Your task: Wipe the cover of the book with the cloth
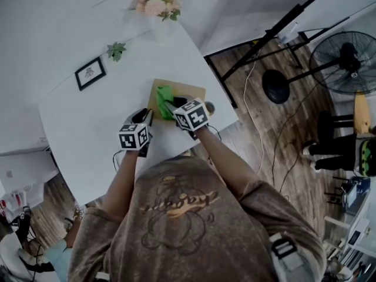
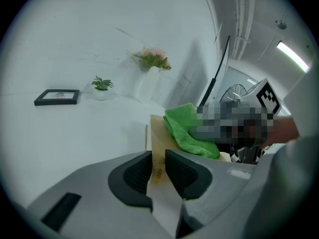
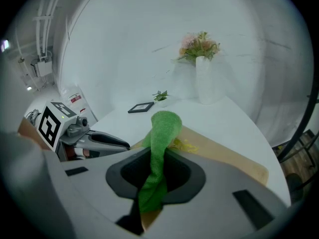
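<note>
Flowers [image 1: 157,3] sit in a white vase [image 1: 161,27] far behind the book [image 1: 194,91]. A small plant [image 1: 116,50] and a picture frame [image 1: 90,73] are off to the book's left, well apart from it. The book lies flat on the white table [image 1: 82,140]. The left gripper [image 2: 158,163] pinches the book's near edge. The right gripper [image 3: 158,166] squeezes the green cloth [image 3: 162,128], which rests on the book's cover.

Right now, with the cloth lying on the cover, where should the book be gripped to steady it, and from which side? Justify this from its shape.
Grip the book by its thin near-left edge, coming in low from the person's left. It lies flat on the table, so only an edge fits between jaws, and the cover stays free for the cloth. The left gripper clamps exactly there.
</note>
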Action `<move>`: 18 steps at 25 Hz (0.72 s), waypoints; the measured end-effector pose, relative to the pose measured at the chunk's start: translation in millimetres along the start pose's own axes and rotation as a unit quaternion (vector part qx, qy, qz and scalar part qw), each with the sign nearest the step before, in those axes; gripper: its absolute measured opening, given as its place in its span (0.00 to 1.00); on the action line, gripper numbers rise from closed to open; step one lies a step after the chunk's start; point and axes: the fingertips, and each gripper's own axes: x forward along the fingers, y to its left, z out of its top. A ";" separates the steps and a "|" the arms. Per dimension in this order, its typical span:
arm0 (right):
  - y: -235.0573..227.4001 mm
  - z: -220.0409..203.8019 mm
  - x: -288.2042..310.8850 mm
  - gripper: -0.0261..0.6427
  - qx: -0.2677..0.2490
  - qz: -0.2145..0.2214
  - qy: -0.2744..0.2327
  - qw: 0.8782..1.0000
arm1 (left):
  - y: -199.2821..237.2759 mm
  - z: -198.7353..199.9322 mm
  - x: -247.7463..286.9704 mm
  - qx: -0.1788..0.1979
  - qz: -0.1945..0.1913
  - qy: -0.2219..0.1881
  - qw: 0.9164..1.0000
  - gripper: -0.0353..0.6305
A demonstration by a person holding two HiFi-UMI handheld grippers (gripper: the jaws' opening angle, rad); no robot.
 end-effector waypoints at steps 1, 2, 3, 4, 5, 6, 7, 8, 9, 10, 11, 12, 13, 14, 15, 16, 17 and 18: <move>-2.0 -1.9 -3.5 0.14 0.002 -0.002 -0.001 1.000 | -0.3 0.2 -0.1 0.000 0.000 -0.001 1.000 0.18; -4.1 -3.9 -6.9 0.14 0.004 -0.005 -0.002 1.000 | -0.5 0.3 -0.2 0.000 0.000 -0.001 1.000 0.18; -6.2 -5.8 -10.2 0.14 0.005 -0.008 -0.004 1.000 | -0.8 0.4 -0.3 0.000 0.000 -0.002 1.000 0.18; -8.4 -7.5 -13.6 0.14 0.006 -0.011 -0.006 1.000 | -1.1 0.5 -0.4 0.000 0.000 -0.002 1.000 0.18; -10.6 -9.3 -17.1 0.14 0.007 -0.013 -0.007 1.000 | -1.5 0.5 -0.4 0.000 0.001 -0.002 1.000 0.18; -13.0 -11.5 -20.7 0.14 0.009 -0.016 -0.008 1.000 | -2.0 0.5 -0.5 0.001 0.001 -0.002 1.000 0.18; -15.5 -13.9 -24.4 0.14 0.010 -0.019 -0.009 1.000 | -2.6 0.4 -0.5 0.001 0.001 -0.002 1.000 0.18; -18.2 -16.4 -28.1 0.14 0.011 -0.022 -0.009 1.000 | -3.1 0.1 -0.4 0.001 0.000 -0.003 1.000 0.18; -20.8 -19.1 -31.8 0.14 0.012 -0.026 -0.010 1.000 | -3.5 -0.3 -0.4 0.001 0.000 -0.003 1.000 0.18; -23.5 -21.9 -35.7 0.14 0.014 -0.029 -0.011 0.999 | -3.6 -0.9 -0.6 0.001 0.000 -0.003 1.000 0.18; -26.4 -24.9 -40.0 0.14 0.018 -0.033 -0.013 0.999 | -3.7 -1.3 -0.9 0.001 0.000 -0.003 1.000 0.18; -29.8 -28.0 -44.7 0.14 0.024 -0.036 -0.016 0.999 | -3.9 -1.5 -1.1 0.000 0.000 -0.003 1.000 0.18; -33.9 -31.4 -49.7 0.14 0.032 -0.040 -0.019 0.999 | -4.3 -1.4 -1.1 0.000 -0.001 -0.004 1.000 0.18; -38.4 -35.2 -54.9 0.14 0.041 -0.043 -0.022 0.998 | -4.8 -1.2 -1.1 0.001 -0.001 -0.004 1.000 0.18; -42.8 -38.9 -60.2 0.14 0.049 -0.047 -0.025 0.997 | -5.1 -1.0 -1.0 0.001 -0.001 -0.003 1.000 0.18; -46.5 -42.5 -65.5 0.14 0.054 -0.051 -0.026 0.997 | -5.3 -0.9 -1.1 0.001 -0.001 -0.003 1.000 0.18; -49.6 -45.7 -70.5 0.14 0.058 -0.054 -0.028 0.996 | -5.4 -0.8 -1.3 0.002 -0.001 -0.003 1.000 0.18; -52.3 -48.7 -75.4 0.14 0.061 -0.058 -0.029 0.996 | -5.6 -0.8 -1.5 0.002 -0.001 -0.003 1.000 0.18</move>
